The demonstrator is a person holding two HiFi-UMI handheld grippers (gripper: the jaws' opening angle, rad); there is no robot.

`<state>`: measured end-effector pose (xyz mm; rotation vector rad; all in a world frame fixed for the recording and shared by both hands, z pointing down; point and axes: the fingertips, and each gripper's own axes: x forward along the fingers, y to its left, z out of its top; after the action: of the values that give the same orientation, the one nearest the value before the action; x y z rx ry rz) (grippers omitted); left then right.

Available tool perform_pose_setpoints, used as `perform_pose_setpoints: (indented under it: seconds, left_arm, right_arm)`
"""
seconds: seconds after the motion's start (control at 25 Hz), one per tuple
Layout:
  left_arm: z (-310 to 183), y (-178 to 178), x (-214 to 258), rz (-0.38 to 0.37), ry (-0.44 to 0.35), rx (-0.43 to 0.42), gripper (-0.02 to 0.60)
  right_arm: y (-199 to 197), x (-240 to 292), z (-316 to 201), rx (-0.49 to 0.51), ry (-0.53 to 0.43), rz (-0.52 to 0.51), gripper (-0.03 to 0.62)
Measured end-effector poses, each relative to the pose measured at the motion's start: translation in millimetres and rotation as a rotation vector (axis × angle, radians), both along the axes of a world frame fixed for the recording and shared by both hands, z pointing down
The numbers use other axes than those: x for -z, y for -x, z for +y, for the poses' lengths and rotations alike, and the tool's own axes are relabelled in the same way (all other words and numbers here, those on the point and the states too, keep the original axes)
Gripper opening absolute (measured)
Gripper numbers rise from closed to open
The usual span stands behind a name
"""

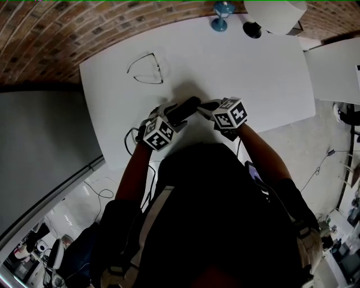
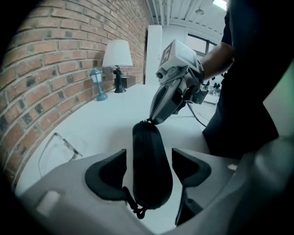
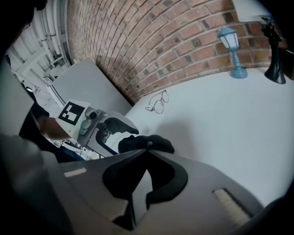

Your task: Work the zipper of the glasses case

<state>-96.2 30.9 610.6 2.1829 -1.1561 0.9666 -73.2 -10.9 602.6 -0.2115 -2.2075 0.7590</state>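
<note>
One oval, matte black glasses case (image 1: 181, 112) lies at the centre of the head view on the smooth white table (image 1: 253, 73). It sits between the spread jaws of the left gripper (image 2: 149, 156), whose pads stay clear of it. The right gripper (image 3: 147, 153) is closed, its tips at the case's end. One wire-framed pair of spectacles (image 1: 147, 70) lies upper left.

Table (image 1: 264, 79): bare white surface across the centre and right of the frame, open to passage. Obstacles: spectacles (image 1: 147, 70) at upper left; blue lantern (image 1: 221, 16) and white-shaded lamp (image 1: 275, 12) at the top edge (both close to the brick wall (image 1: 67, 28)). At lower centre the glasses case (image 1: 181, 111) lies between left gripper (image 1: 169, 116) and right gripper (image 1: 201, 105); room nearer the frame's bottom is probably blocked by the person's torso (image 1: 214, 214).
</note>
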Motion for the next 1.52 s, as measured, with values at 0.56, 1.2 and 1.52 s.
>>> perform_pose_setpoints:
  seconds: [0.56, 1.2, 1.52]
  left_arm:
    - [-36, -44, -15, -0.065, 0.025, -0.204, 0.293]
    - [-29, -56, -12, -0.064, 0.029, -0.23, 0.272]
    - [-21, -49, -12, -0.044, 0.042, -0.208, 0.273]
  right_arm:
    - [-21, 7, 8, -0.025, 0.037, -0.007, 0.003]
    - [-38, -2, -2, -0.023, 0.088, 0.015, 0.006]
    - [-74, -45, -33, -0.067, 0.012, 0.164, 0.003]
